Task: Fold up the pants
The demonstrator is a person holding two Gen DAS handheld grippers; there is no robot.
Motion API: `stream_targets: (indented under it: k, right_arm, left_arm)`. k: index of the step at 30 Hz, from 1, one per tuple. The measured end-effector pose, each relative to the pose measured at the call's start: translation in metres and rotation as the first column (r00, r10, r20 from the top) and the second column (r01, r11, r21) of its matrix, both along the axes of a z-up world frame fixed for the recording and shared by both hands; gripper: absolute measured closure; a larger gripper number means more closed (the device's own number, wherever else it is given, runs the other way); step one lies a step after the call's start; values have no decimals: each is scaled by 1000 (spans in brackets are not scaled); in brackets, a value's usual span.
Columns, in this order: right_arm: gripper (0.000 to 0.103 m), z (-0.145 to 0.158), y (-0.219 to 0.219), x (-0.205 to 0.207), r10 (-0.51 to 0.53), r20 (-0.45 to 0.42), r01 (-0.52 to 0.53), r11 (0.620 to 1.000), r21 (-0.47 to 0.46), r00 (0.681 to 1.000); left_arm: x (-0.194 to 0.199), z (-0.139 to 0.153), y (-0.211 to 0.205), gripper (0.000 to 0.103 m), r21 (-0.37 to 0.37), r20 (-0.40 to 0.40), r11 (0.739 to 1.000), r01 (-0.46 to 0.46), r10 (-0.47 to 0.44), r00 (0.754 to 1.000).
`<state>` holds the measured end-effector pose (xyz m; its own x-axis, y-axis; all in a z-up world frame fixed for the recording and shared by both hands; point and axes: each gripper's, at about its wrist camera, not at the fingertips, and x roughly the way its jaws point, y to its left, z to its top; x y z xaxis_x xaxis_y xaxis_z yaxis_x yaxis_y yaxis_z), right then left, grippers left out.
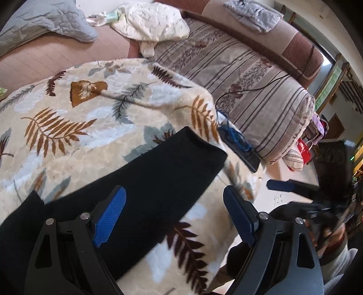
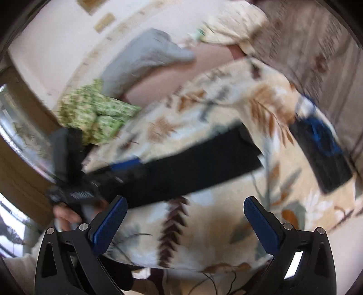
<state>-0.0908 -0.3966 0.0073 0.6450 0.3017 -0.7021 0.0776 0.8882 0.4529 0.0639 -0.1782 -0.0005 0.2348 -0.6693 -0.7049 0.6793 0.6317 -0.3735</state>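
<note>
Black pants (image 1: 163,172) lie as a long folded strip on a cream leaf-patterned blanket (image 1: 68,127). In the left wrist view my left gripper (image 1: 174,196) hovers open over the pants' near part, its left pad (image 1: 111,217) above the black cloth and nothing pinched. The right gripper (image 1: 295,188) shows at the right edge, held by a hand (image 1: 326,240). The right wrist view is blurred: my right gripper (image 2: 185,203) stands open above the blanket (image 2: 204,227), just short of the pants (image 2: 192,168). The left gripper (image 2: 118,172) appears at the pants' left end there.
A grey quilt (image 1: 43,20) and a cream cloth (image 1: 152,22) lie at the back. A striped cushion (image 1: 238,74) with a black cable runs along the right. A black flat item with a blue cord (image 1: 238,140) sits beside the blanket's edge. Green patterned cloth (image 2: 95,113) lies left.
</note>
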Motion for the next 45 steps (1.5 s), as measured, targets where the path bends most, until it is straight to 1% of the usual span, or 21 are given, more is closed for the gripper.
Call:
stream_targets:
  k: [3,6,9,14,17,19,22,24,25,26,27,28,29,30,31,33,37,39,41,43,45]
  right_arm:
    - [0,-29,-19,7,-52,-40,54,997,62,998]
    - [0,-51,-34,15,-87,-45,92,987,129,995]
    - [0,-61,-37,25,-86,-38,90,988,128,996]
    - [0,-78,-43,41,-90,-21,92,982,167,996]
    - [0,-80,-42,48,-83,21,78,982,172,996]
    - [1,-81,-39,54,-77,38,69,983,168,996]
    - [3,-85,-37,61,-84,71,70,981,184,994]
    - [7,-86,-38,67,-102,87,85,979,183,991]
    - [9,-87,-38,70,-112,92,94,979,181,990]
    - [18,-88,-38,73,-123,91,106,979,176,988]
    - [35,-90,-38,77,-136,88,120,979,165,987]
    - [45,-93,-40,81,-154,82,140,977,159,985]
    - [64,-96,-43,84,-171,76,157,975,159,982]
    - [82,-99,-47,86,-192,66,180,971,157,979]
    - [86,-101,-52,87,-205,53,192,965,180,977]
    - [92,-97,-58,85,-204,50,186,952,244,978]
    - [93,-63,-42,80,-152,123,125,971,201,981]
    - [93,-38,-25,80,-93,182,61,982,177,979]
    - [93,-13,1,80,-4,235,-31,989,141,972]
    - [93,3,31,84,78,264,-106,990,95,961]
    - [93,5,66,91,176,269,-200,978,65,947]
  left_arm:
    - [21,-12,-12,15,39,-36,999,32,-31,999]
    - [40,-26,-27,15,94,-45,995,46,-42,998]
    - [54,-37,-45,15,120,-71,989,86,-78,994]
    - [78,-38,-91,15,144,-58,979,144,-137,989]
    - [84,-42,-125,15,164,-70,966,202,-193,979]
    - [83,-49,-150,15,203,-77,943,262,-252,965]
    - [85,-60,-172,15,238,-83,921,309,-297,951]
    - [83,-70,-182,19,253,-96,911,327,-313,945]
    - [82,-73,-185,21,251,-73,912,325,-317,946]
    - [78,-73,-185,32,240,-50,913,331,-329,943]
    - [76,-72,-185,41,225,-43,911,346,-346,937]
    - [75,-70,-184,61,202,-49,910,362,-359,932]
    - [76,-69,-183,71,187,-62,913,363,-358,932]
    - [78,-69,-181,72,175,-74,919,354,-347,935]
    - [79,-68,-179,75,169,-79,924,343,-334,939]
    - [80,-62,-173,81,159,-71,933,323,-316,946]
    - [81,-21,-136,82,70,-32,961,268,-267,963]
    - [82,4,-102,76,38,16,978,206,-207,978]
    - [83,20,-66,55,13,31,991,136,-136,990]
    - [88,30,-30,44,-15,26,998,53,-53,998]
    - [87,34,12,42,-48,10,999,-20,20,1000]
